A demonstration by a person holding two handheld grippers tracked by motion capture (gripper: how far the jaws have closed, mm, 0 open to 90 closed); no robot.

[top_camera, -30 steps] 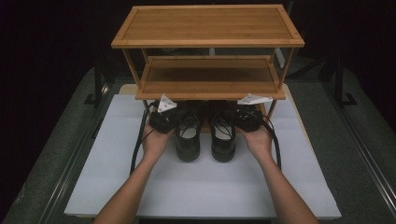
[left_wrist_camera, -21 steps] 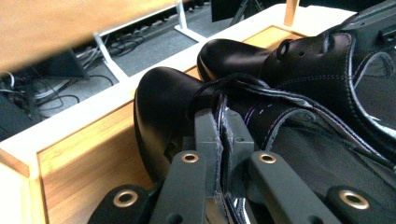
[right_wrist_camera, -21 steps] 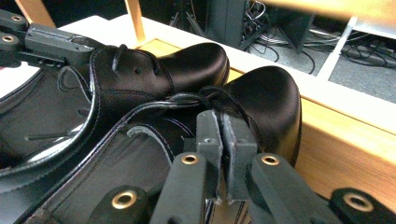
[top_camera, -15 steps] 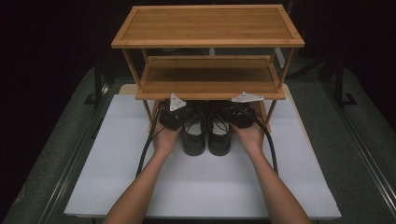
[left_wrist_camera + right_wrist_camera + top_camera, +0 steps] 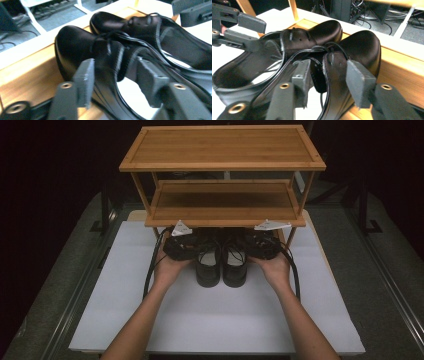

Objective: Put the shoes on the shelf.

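Observation:
Two black lace-up shoes stand side by side with their toes under the lower shelf (image 5: 222, 202) of a bamboo rack (image 5: 222, 147). My left gripper (image 5: 196, 248) is shut on the outer side wall of the left shoe (image 5: 207, 270). In the left gripper view its pads (image 5: 85, 82) clamp that shoe's collar (image 5: 75, 47). My right gripper (image 5: 254, 247) is shut on the outer side wall of the right shoe (image 5: 234, 270). In the right gripper view the right gripper (image 5: 329, 80) holds the right shoe (image 5: 362, 45), with one pad inside it and one outside. Both toes rest on the rack's wooden base board (image 5: 30, 72).
The rack stands at the far end of a white mat (image 5: 225, 320) on the table. Its legs (image 5: 142, 195) flank the shoes left and right. Black cables (image 5: 150, 270) trail from both grippers back along the person's forearms. Dark floor and stands surround the table.
Both hands have moved forward, carrying the two shoes farther under the rack's lower shelf. The grippers now sit right at the shelf's front edge.

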